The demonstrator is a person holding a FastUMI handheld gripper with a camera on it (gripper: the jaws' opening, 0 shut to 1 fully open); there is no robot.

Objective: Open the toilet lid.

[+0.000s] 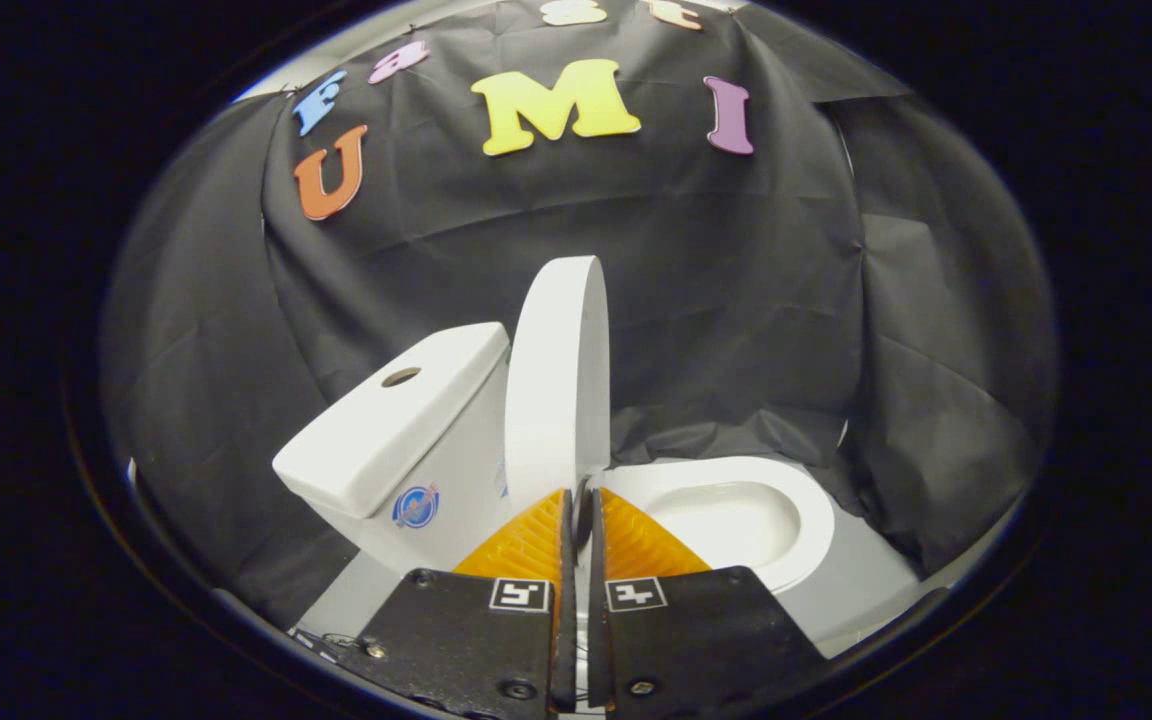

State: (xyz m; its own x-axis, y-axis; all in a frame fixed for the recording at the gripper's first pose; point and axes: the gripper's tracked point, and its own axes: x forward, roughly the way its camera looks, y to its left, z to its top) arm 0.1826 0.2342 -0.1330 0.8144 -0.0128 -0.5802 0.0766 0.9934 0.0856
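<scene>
Lid (558, 380): stood upright beside the tank (406, 430), above the open bowl (736, 515).
Handling: judged rigid, light, smooth; best taken by its rim.
Fingers (579, 510): nearly closed, lid's lower edge possibly pinched; cannot be told.

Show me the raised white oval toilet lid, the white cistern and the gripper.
Raised white oval toilet lid (554, 385), gripper view: its smooth broad face.
White cistern (391, 425), gripper view: its sloping top cover.
Gripper (577, 505), gripper view: between its nearly closed fingertips, at the lid's lower edge.
</scene>
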